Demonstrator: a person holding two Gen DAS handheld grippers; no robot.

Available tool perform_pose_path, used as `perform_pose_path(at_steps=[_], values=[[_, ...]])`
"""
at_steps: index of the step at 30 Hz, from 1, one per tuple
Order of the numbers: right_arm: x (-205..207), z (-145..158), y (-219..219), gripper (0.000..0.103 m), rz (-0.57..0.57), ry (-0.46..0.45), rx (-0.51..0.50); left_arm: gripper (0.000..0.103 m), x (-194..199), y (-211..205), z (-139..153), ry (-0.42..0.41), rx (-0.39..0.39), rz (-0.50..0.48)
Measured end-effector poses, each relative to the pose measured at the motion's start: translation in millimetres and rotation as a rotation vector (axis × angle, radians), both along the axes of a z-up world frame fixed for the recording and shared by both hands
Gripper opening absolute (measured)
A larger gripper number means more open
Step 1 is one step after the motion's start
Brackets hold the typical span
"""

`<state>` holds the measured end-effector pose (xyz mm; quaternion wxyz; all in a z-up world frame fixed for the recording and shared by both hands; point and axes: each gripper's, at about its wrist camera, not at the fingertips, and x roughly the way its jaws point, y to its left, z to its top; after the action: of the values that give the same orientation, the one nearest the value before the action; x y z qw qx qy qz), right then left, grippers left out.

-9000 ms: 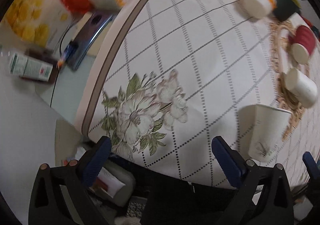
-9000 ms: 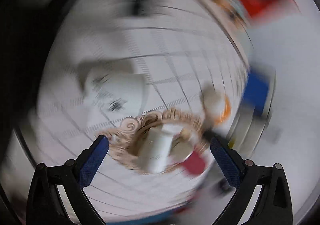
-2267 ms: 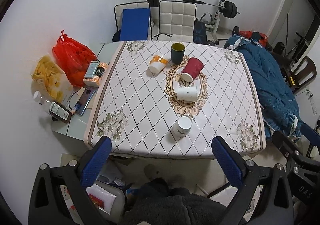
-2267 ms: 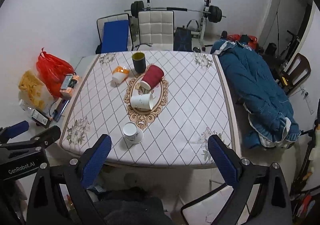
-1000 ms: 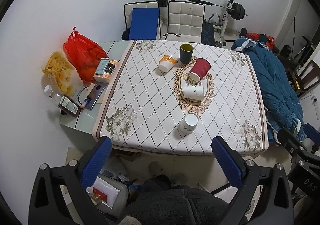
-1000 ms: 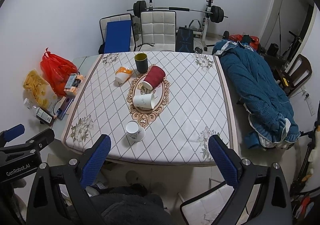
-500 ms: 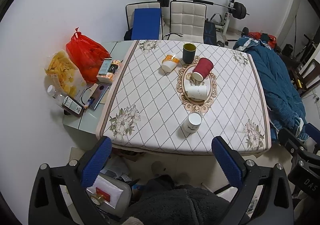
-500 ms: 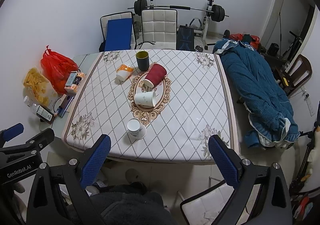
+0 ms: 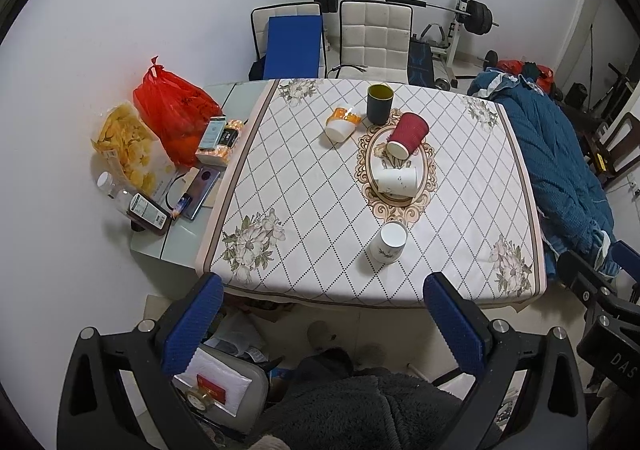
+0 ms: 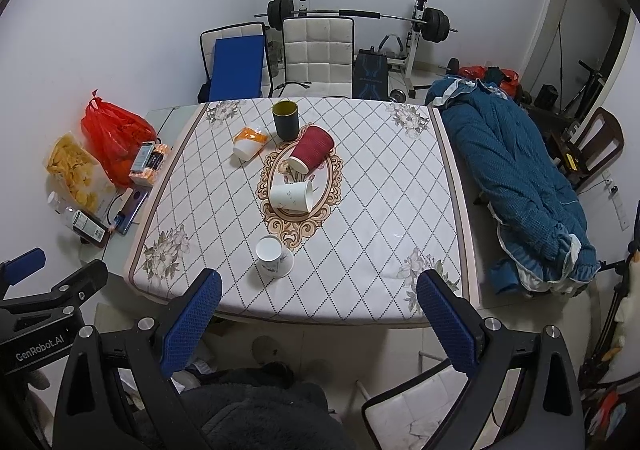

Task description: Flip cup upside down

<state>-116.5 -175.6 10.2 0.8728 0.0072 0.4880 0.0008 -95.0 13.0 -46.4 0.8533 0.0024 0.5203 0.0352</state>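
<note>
A white paper cup (image 9: 388,242) (image 10: 274,257) stands on the table near its front edge, flat base up. On the oval mat lie a white cup (image 9: 397,180) (image 10: 292,196) and a red ribbed cup (image 9: 407,135) (image 10: 310,148) on their sides. An orange-and-white cup (image 9: 340,123) (image 10: 249,144) lies beside a dark upright cup (image 9: 379,103) (image 10: 285,119). My left gripper (image 9: 324,314) and right gripper (image 10: 318,308) are open and empty, held high above and in front of the table.
The table (image 9: 304,186) (image 10: 384,190) has a diamond-pattern cloth. A red bag (image 9: 172,110), snack bag, phone and bottles sit on a side surface at the left. Chairs and a barbell rack stand behind. A blue quilt (image 10: 516,166) lies to the right.
Both grippers have stayed high and back from the table, drifting slightly. The cups have not moved in the last second.
</note>
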Motion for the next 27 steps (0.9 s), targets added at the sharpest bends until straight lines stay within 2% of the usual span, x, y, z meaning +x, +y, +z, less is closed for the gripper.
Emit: perform_pose_path(at_steps=[27], values=[[-1.9, 4.0, -1.4, 0.1, -0.006, 0.009, -0.001, 0.103, 1.5, -1.8, 3.7, 0.001, 0.002, -0.045]])
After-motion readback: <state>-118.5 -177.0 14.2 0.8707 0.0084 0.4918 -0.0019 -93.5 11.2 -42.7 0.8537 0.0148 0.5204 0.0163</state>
